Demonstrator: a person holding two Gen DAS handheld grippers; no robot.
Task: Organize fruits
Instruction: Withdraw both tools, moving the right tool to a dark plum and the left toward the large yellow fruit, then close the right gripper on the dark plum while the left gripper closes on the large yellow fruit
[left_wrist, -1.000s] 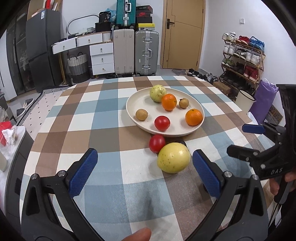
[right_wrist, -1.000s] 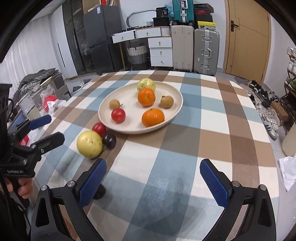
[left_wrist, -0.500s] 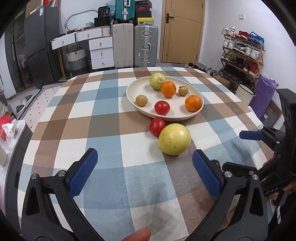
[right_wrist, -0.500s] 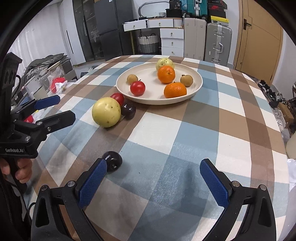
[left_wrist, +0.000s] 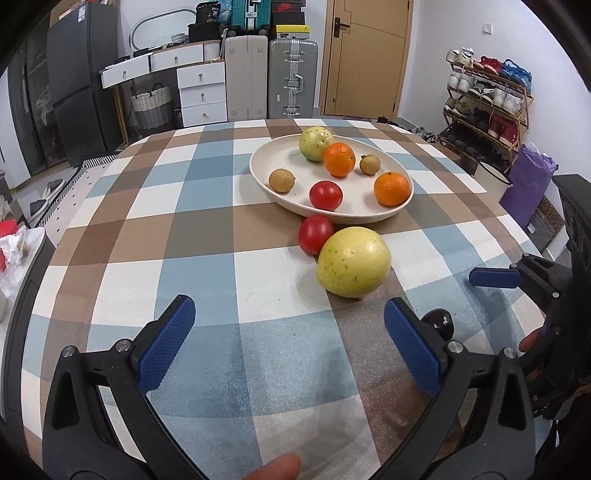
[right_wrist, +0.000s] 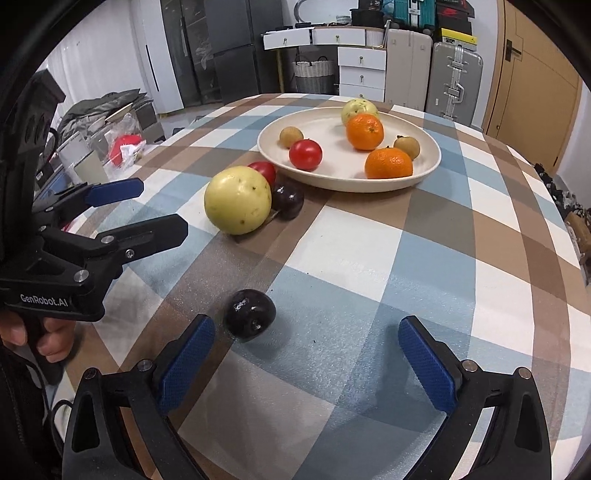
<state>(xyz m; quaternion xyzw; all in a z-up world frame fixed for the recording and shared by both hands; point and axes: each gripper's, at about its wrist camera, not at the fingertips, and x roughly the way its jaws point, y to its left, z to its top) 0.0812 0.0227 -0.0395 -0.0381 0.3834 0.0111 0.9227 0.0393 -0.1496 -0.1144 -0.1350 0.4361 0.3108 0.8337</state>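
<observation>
A cream plate (left_wrist: 266, 177) (right_wrist: 424, 173) on the checked table holds two oranges, a red tomato, a green-yellow fruit and two small brown fruits. Off the plate lie a large yellow fruit (left_wrist: 352, 267) (right_wrist: 238, 199), a red tomato (left_wrist: 314, 234) (right_wrist: 263, 171) and a dark plum (right_wrist: 287, 197). A second dark plum (right_wrist: 251, 319) (left_wrist: 439, 323) lies alone nearer me. My left gripper (left_wrist: 290, 347) (right_wrist: 136, 206) is open, short of the yellow fruit. My right gripper (right_wrist: 306, 365) (left_wrist: 495, 278) is open, with the lone plum just beyond its left fingertip.
The table edge curves round on both sides. Past it stand drawers and suitcases (left_wrist: 291, 77), a door, a shoe rack (left_wrist: 487, 103) on the right, a purple bag (left_wrist: 526, 184), and clutter with a red item (right_wrist: 125, 146) on the left.
Both grippers have pulled back and lowered toward the near table. The lone plum has come into view close to my right gripper. No fruit has moved.
</observation>
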